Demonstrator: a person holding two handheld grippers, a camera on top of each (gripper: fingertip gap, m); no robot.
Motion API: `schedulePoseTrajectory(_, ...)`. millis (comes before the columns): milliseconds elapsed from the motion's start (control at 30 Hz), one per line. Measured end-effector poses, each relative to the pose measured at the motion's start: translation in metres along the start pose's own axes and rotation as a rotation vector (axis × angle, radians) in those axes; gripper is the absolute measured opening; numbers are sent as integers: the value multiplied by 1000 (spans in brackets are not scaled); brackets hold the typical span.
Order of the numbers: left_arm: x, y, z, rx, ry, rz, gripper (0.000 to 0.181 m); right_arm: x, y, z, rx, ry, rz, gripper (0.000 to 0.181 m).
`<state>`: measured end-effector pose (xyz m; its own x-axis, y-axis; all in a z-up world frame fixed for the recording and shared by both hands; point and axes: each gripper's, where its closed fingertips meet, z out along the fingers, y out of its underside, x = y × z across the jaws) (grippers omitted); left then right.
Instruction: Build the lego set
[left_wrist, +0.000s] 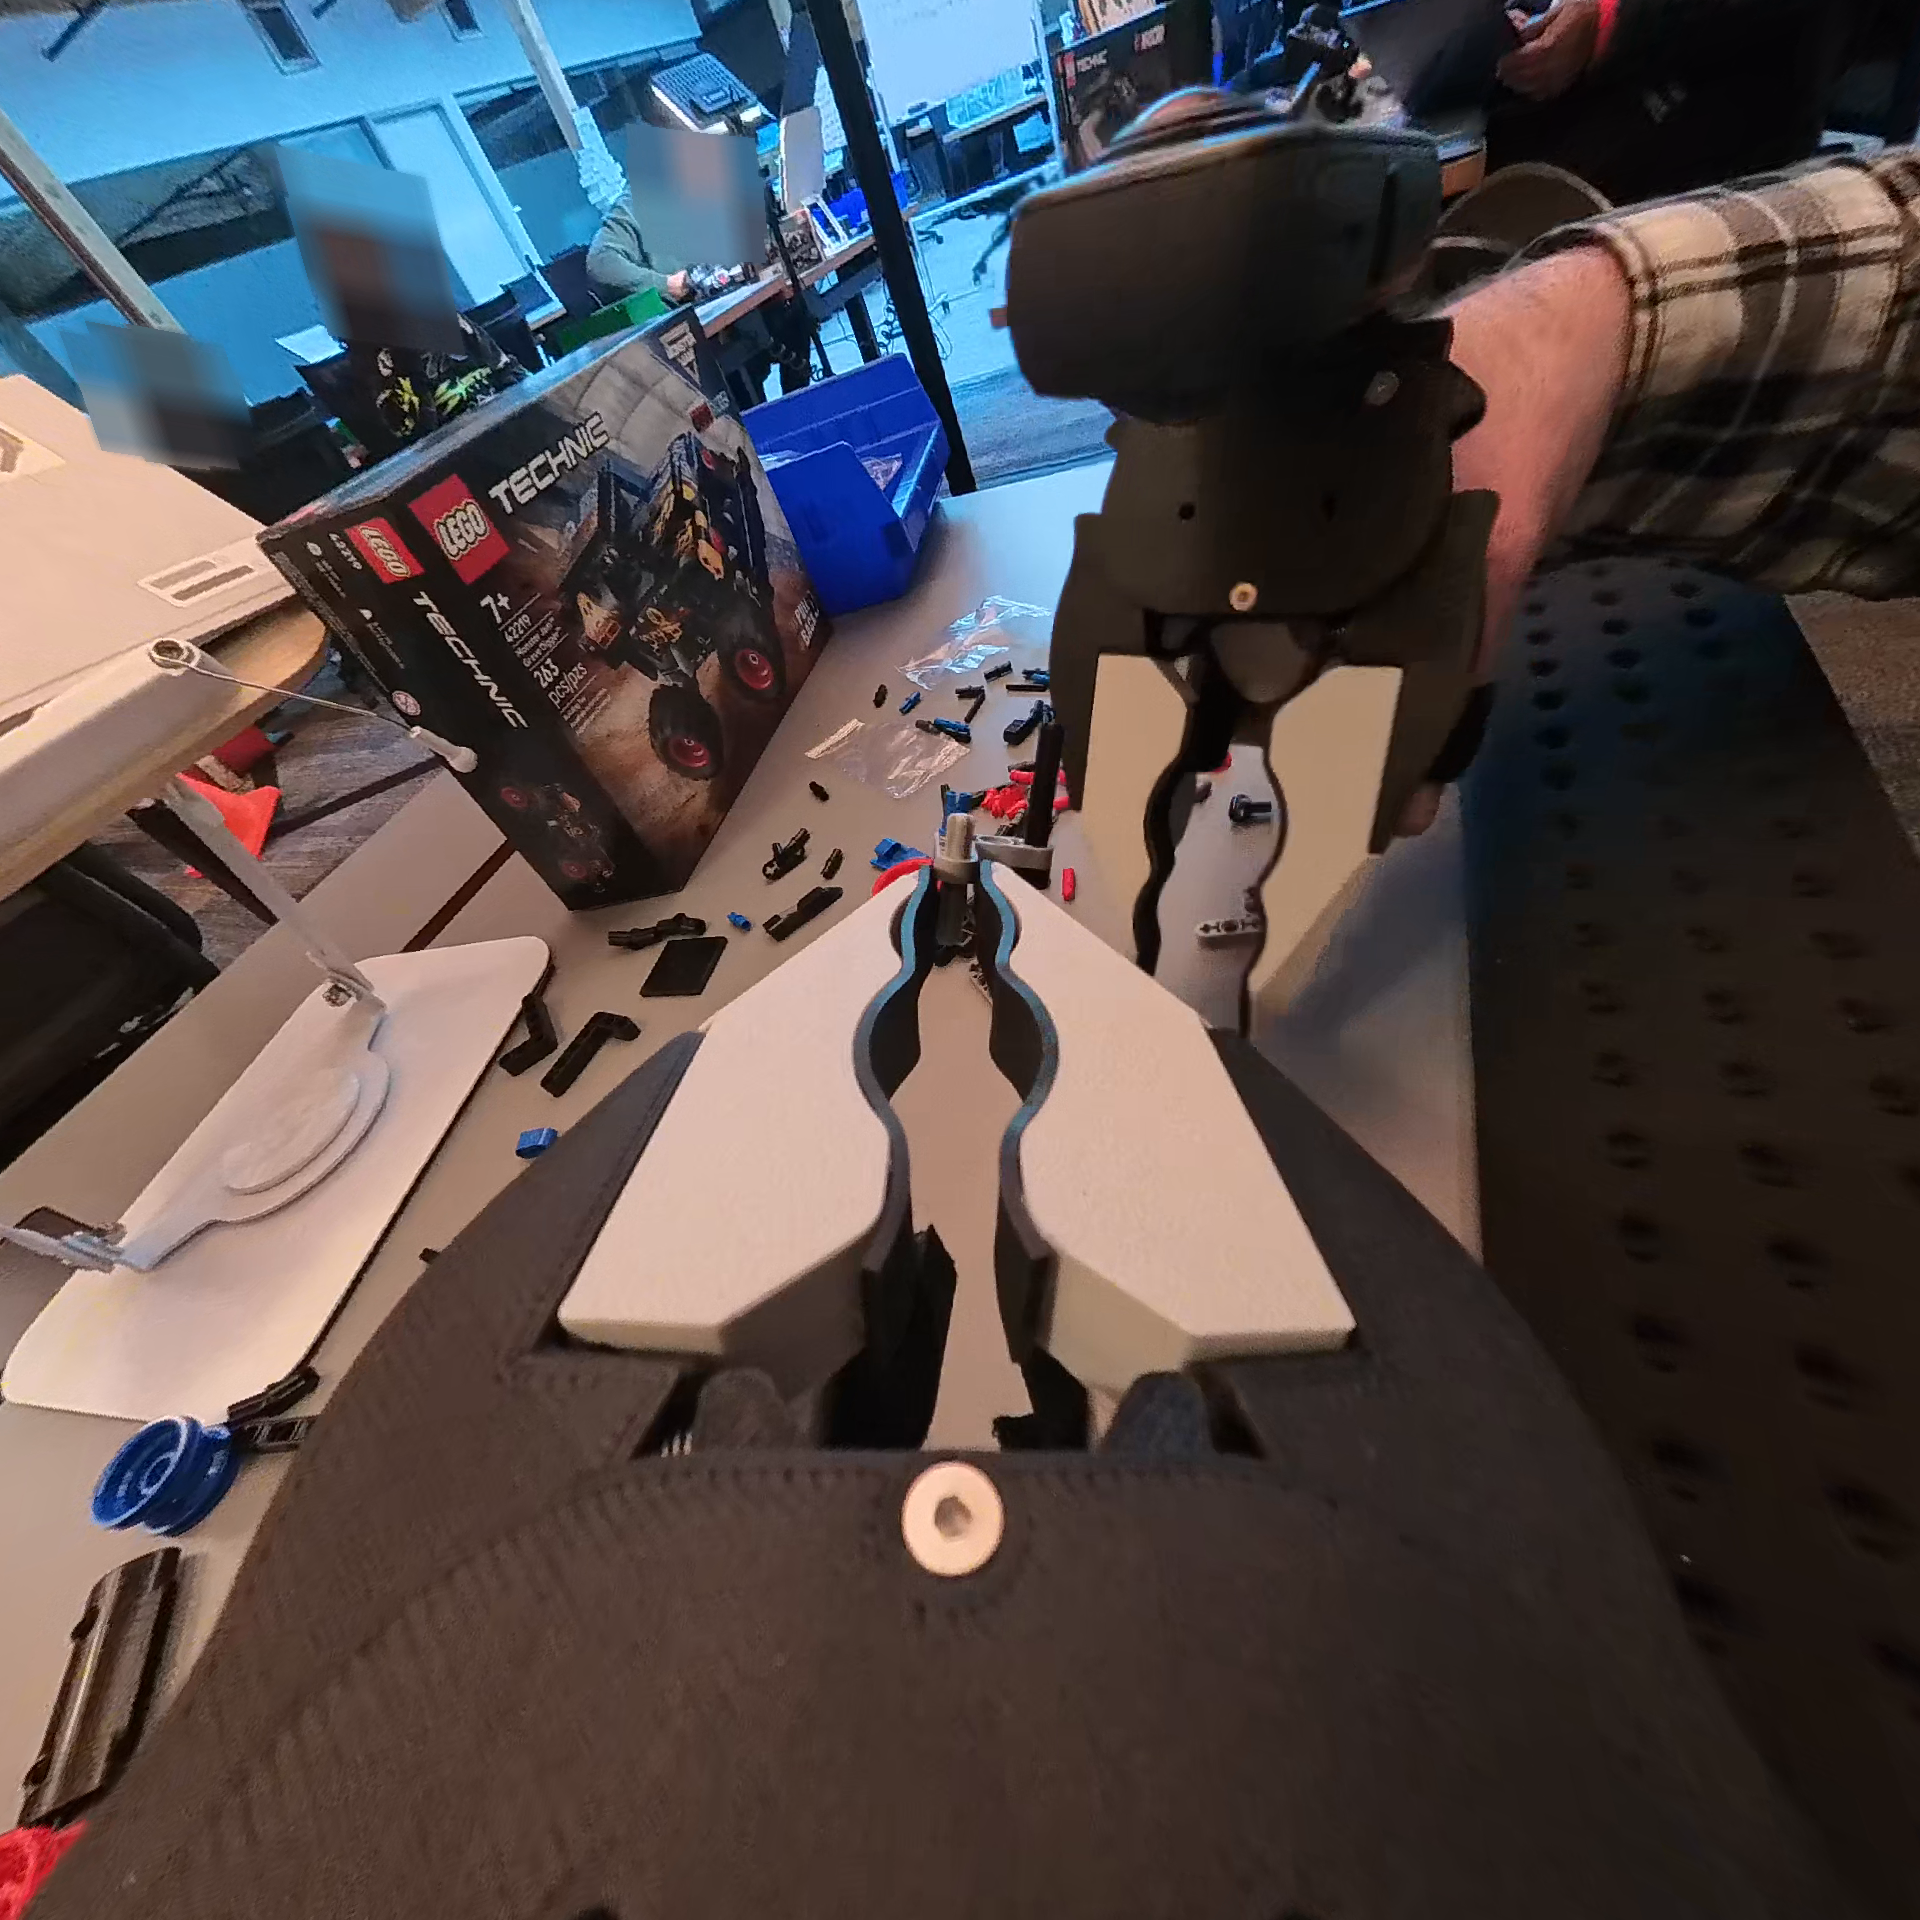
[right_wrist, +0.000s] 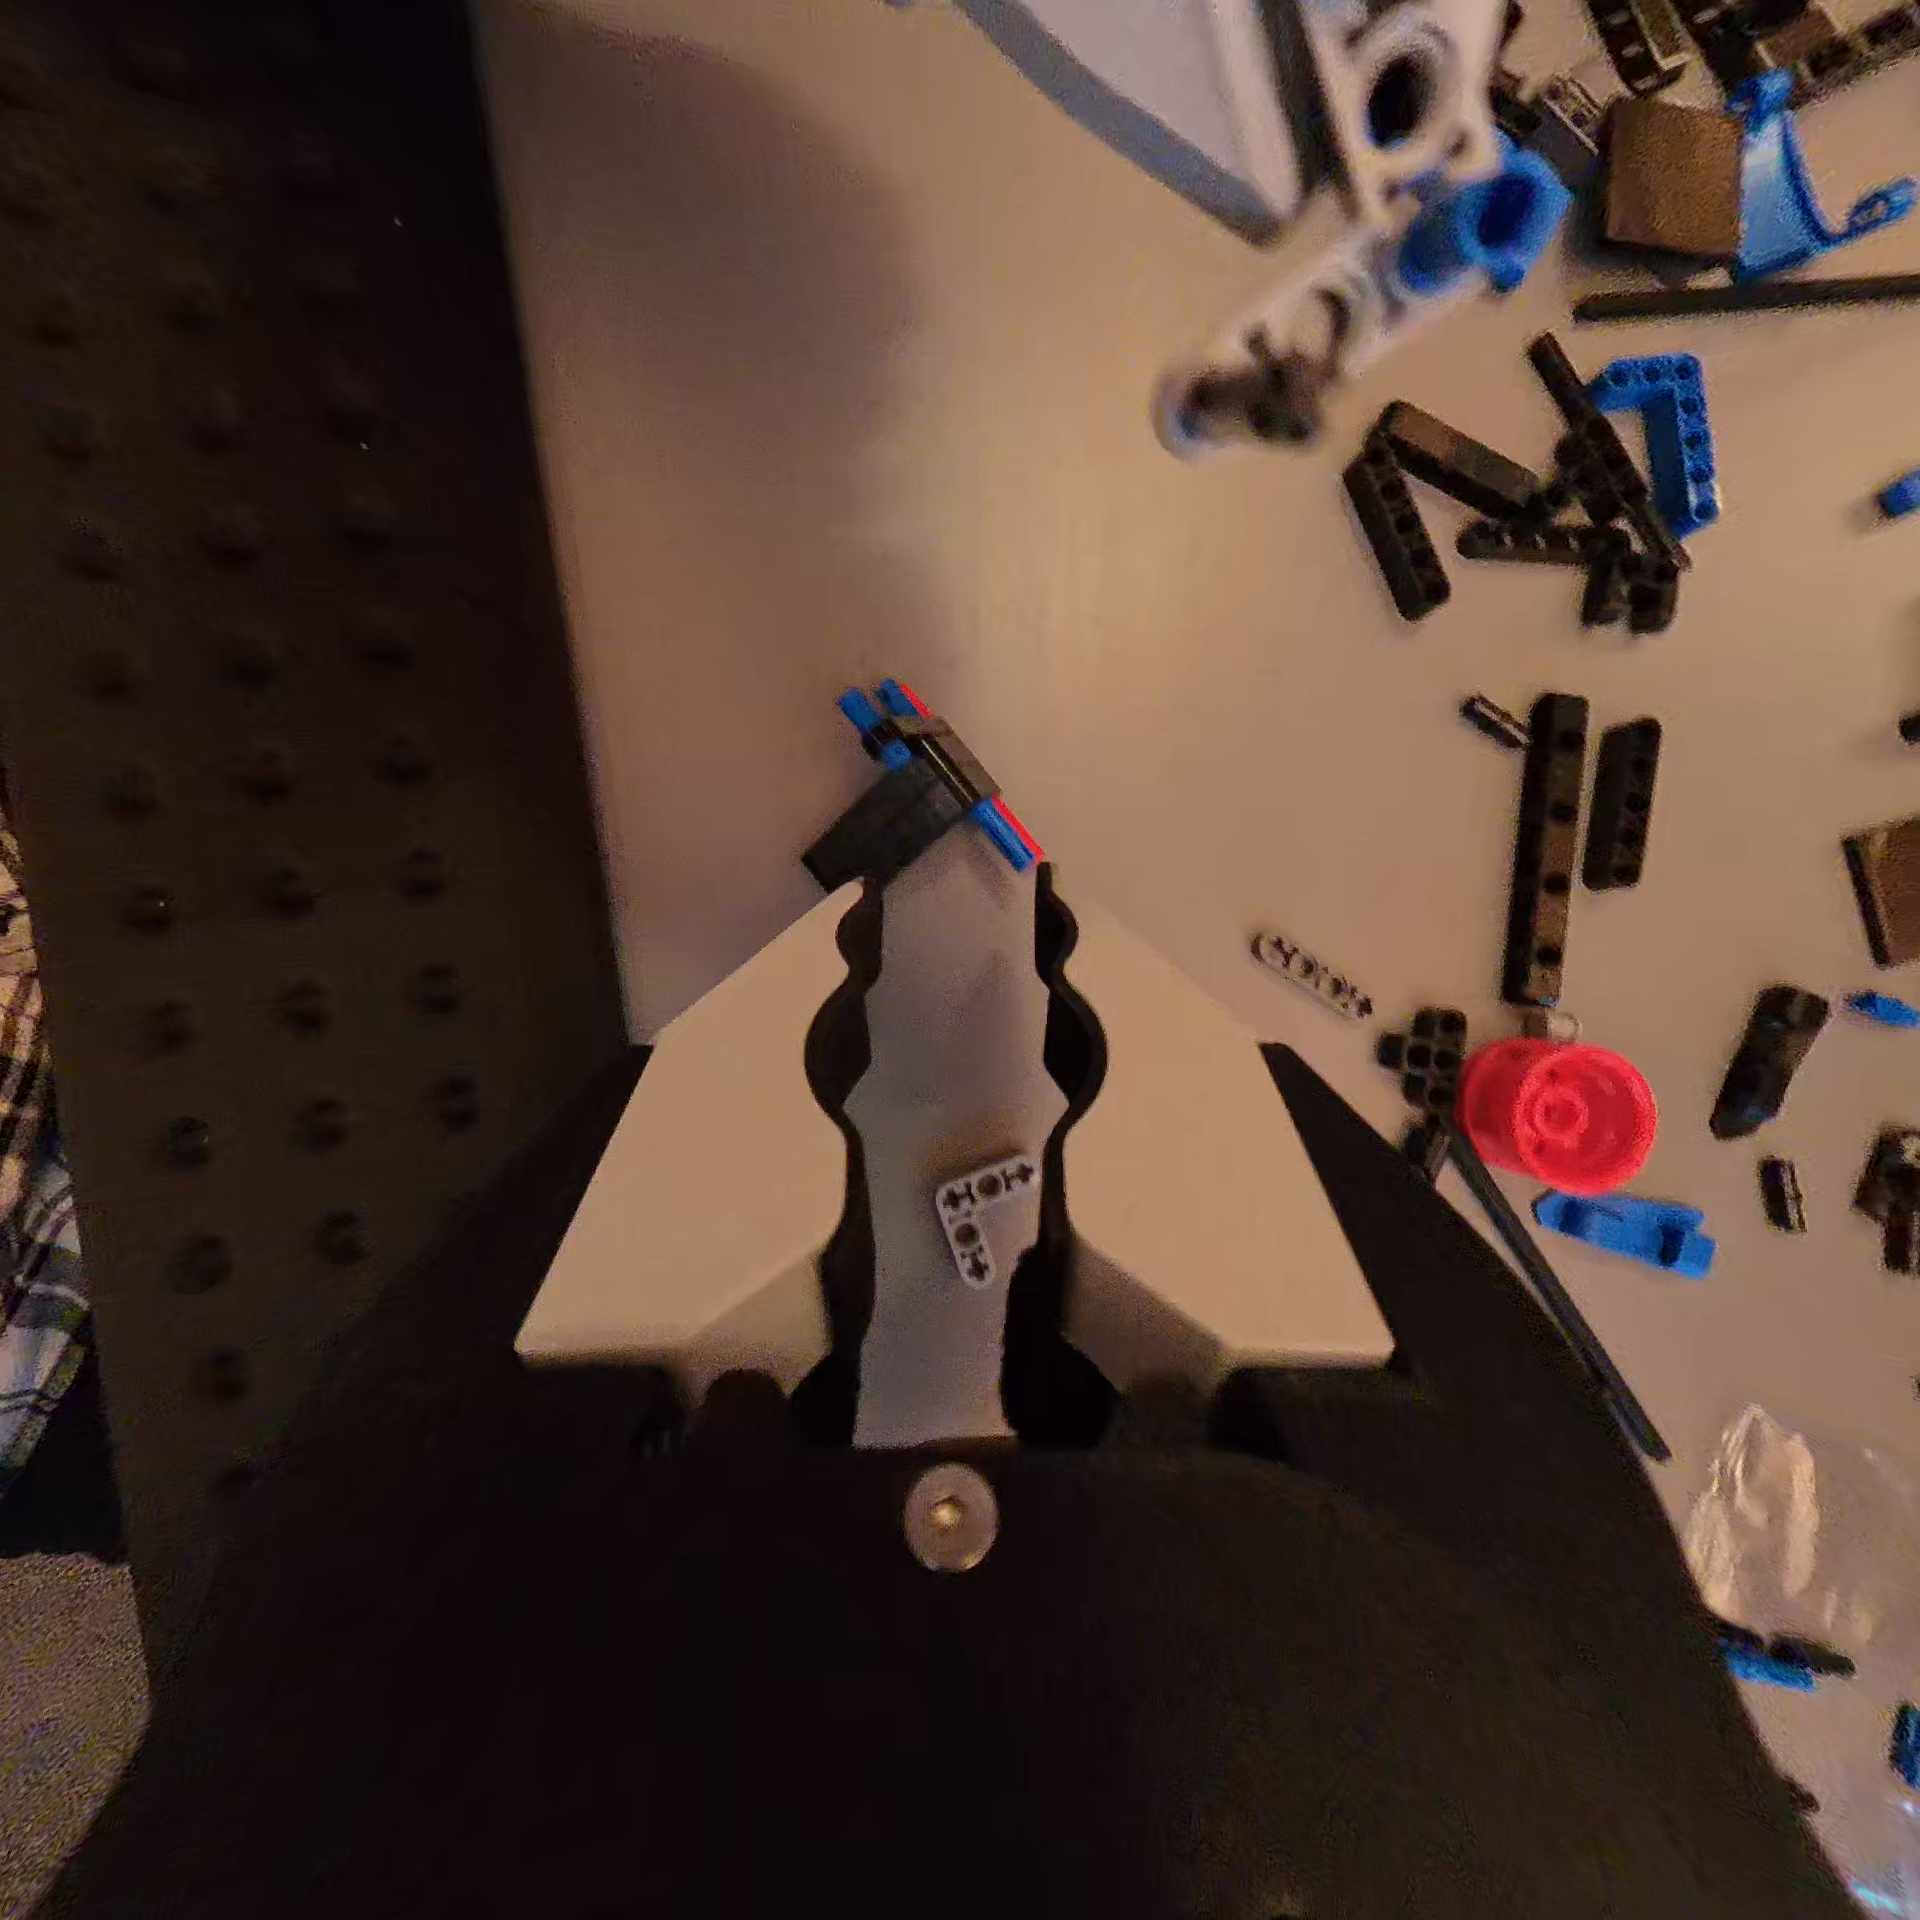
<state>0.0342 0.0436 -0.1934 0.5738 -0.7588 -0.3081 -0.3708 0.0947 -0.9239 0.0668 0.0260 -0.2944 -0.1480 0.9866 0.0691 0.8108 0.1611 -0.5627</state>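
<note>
A pale grey tabletop (left_wrist: 1039, 540) carries the scattered parts of the set; behind it lies an open workroom with further tables and seated people. At the right, a dark perforated chair back (left_wrist: 1704, 1039) stands against the tabletop edge. One black printed cardboard set box (left_wrist: 561, 644) stands upright at far left, bearing a picture of a monster truck and printed lettering; one blue plastic bin (left_wrist: 862, 488) sits just behind it. One white flat-based stand (left_wrist: 281, 1164) rests at near left.

The left tool (left_wrist: 958, 883) is pressed together on one small grey pin-and-connector assembly (left_wrist: 961, 847), held upright at its tips. The right tool (left_wrist: 1195, 935), held by a hand in a plaid sleeve (left_wrist: 1766, 364), points down at the tabletop with its jaws spread, pinching nothing.

In the right wrist view, one black block with blue and red pins (right_wrist: 914, 790) lies just beyond the spread tips, and one small light-grey L-shaped beam (right_wrist: 982, 1216) lies between the fingers. One red wheel hub (right_wrist: 1558, 1112) sits to the right, among several black beams (right_wrist: 1548, 842) and blue pieces. One blue wheel hub (left_wrist: 161, 1475) lies at near left.
</note>
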Motion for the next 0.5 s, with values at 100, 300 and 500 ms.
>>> schedulePoseTrajectory(100,-3,0,-1,1,-12,-2,5,-4,0,10,-67,-13,33,40)
schedulePoseTrajectory(300,-6,-2,-3,11,-22,-10,5,-14,-7,18,-73,60,146,45)
schedulePoseTrajectory(500,-6,-3,-4,14,-24,-9,5,-12,-11,20,-43,124,196,32)
